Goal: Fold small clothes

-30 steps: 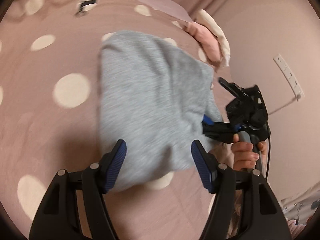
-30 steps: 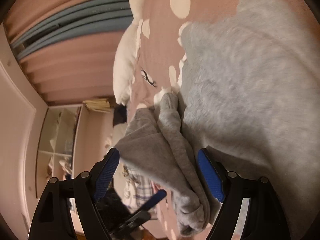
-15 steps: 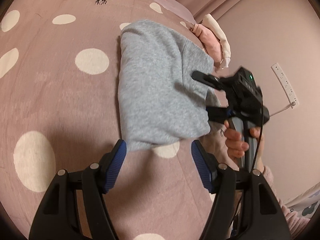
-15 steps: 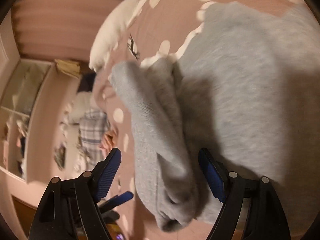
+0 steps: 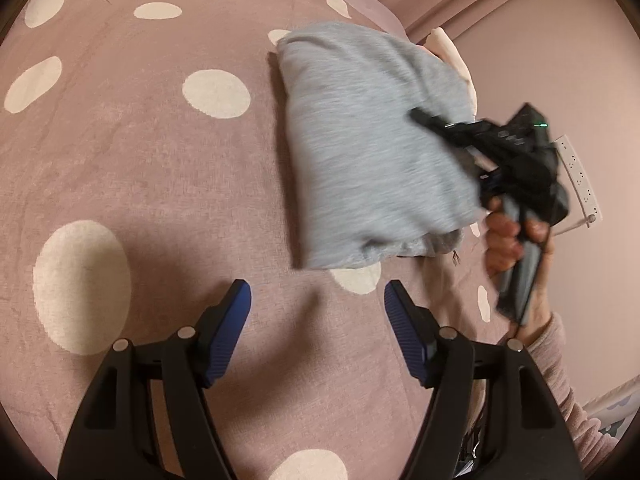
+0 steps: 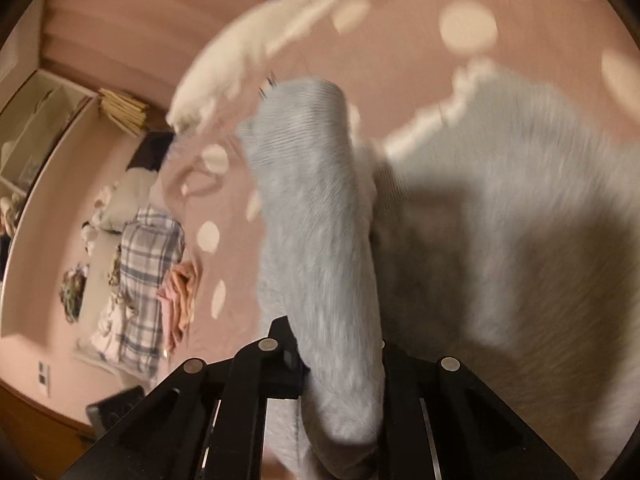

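Pink spotted bedspread (image 5: pixel 120 152) lies bare under the left gripper (image 5: pixel 318 312), whose jaws gape wide with nothing between them; a second ago grey cloth lay between them, so it has backed off. Further right, the grey garment (image 5: pixel 372 152) lies folded near the bed's right edge. At that edge the right gripper (image 6: pixel 340 354), open half a second ago, now pinches a ribbed sleeve (image 6: pixel 316 216), likely to fold it across next.
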Available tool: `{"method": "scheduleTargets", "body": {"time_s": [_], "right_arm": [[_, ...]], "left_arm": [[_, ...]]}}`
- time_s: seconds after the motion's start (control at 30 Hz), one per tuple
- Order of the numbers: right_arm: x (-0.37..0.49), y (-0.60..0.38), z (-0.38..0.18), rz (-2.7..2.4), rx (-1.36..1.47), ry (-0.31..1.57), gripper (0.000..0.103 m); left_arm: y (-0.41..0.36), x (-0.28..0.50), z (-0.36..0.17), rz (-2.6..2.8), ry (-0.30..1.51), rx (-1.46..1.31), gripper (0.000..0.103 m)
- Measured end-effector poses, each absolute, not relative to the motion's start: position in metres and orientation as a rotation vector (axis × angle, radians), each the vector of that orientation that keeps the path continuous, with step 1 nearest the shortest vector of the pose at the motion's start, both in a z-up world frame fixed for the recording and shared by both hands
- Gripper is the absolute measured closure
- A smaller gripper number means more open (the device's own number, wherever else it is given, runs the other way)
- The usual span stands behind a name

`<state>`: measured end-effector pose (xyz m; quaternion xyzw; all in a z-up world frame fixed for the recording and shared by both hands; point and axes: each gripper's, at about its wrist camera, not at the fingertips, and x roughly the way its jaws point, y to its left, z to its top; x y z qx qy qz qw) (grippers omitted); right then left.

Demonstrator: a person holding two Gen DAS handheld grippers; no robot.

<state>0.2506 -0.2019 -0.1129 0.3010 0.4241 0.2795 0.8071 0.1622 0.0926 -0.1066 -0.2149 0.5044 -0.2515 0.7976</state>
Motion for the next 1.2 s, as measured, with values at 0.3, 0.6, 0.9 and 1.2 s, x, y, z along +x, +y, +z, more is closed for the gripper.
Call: {"method": "scheduleTargets", "body": {"time_s": [0.3, 0.6, 0.9, 1.2], "right_arm": [[0.24, -0.277, -0.099, 0.422, 0.578, 0.852, 0.09], [0.256, -0.287, -0.161, 0.39, 0.693, 0.948, 0.089], [0.227, -0.342, -0.125, 0.315, 0.746, 0.81, 0.05], [0.211, -0.322, -0.095, 0.373, 0.507, 0.691, 0.068]], "left_arm": [[0.074, 0.172, -0.105, -0.566, 1.088, -0.47, 0.034], [0.012, 0.204, -0.06, -0.654, 0.997, -0.435, 0.034], [-0.065, 0.226, -0.041, -0.757, 0.948, -0.294, 0.034], [-0.082, 0.244, -0.077, -0.671, 1.017, -0.195, 0.043]]}}
